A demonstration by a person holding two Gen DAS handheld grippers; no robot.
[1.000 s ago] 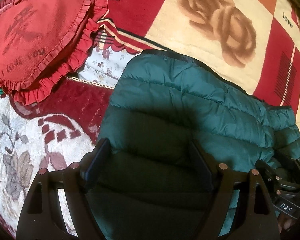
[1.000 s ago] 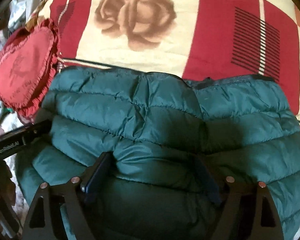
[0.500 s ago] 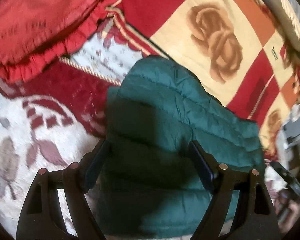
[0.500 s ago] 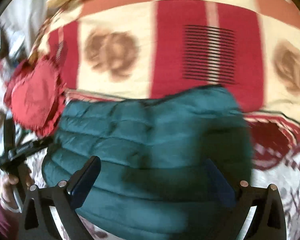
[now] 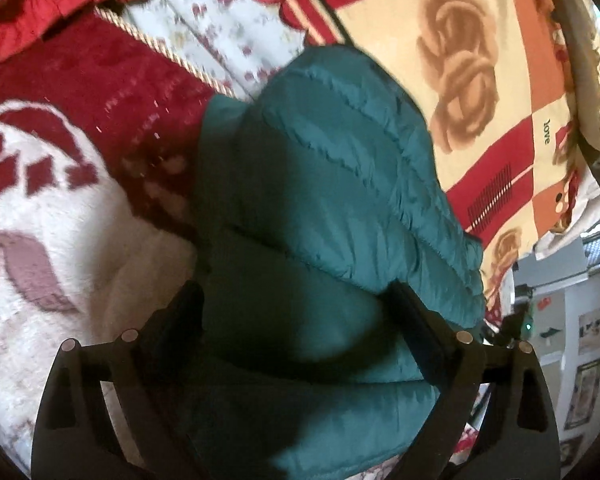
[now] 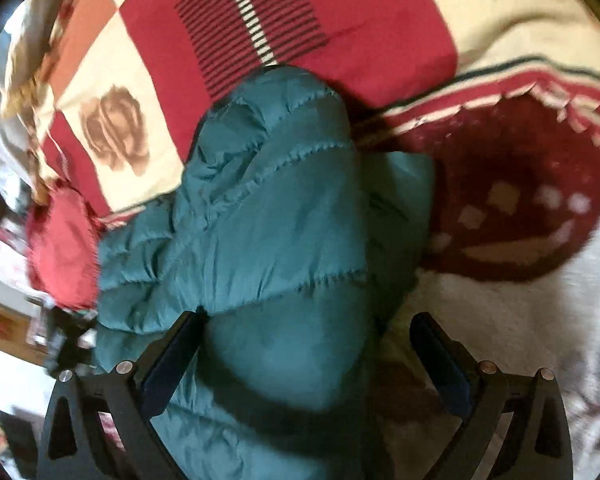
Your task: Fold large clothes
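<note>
A rose-patterned blanket (image 5: 480,60) fills the upper right of the left view. At centre frame lies the teal puffer jacket (image 5: 324,184), bunched. The left gripper (image 5: 300,312) and right gripper (image 6: 308,344) both gape wide around its padding, clamping nothing.

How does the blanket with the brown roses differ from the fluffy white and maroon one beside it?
The rose blanket has square blocks of cream, red and orange; the fluffy blanket is white with dark maroon leaf and diamond shapes. The rose blanket looks flat and smooth, while the fluffy blanket has a thick plush pile. The rose blanket lies past the far end of the green jacket; the fluffy blanket lies nearer the cameras. Both carry red tones.
</note>
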